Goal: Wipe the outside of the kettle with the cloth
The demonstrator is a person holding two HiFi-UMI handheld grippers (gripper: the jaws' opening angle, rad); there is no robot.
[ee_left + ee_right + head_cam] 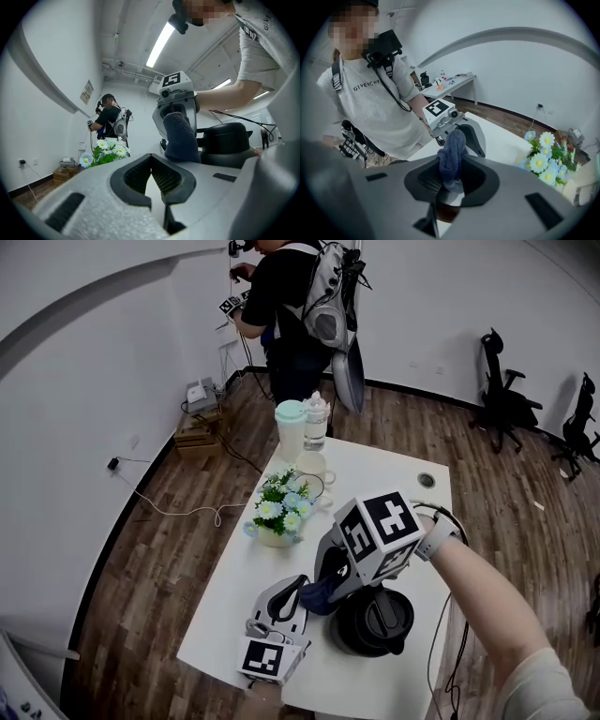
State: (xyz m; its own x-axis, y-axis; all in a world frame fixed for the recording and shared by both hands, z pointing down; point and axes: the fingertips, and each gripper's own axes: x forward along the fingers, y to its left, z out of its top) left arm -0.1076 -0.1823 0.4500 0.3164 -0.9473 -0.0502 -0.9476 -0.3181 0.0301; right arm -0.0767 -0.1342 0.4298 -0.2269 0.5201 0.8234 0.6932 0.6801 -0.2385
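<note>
Figure: Right tongs (450,177) clamped on a dark blue cloth (317,594), just beside the black kettle (377,622).
The kettle stands lidded at the white worktop's (380,474) near end. The left tongs (151,161) are closed on nothing. A pot (274,538) holds flowers (281,502).

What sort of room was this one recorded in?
Probably an office or lab space: a white desk, swivel chairs by the wall, and a second person with a backpack.
</note>
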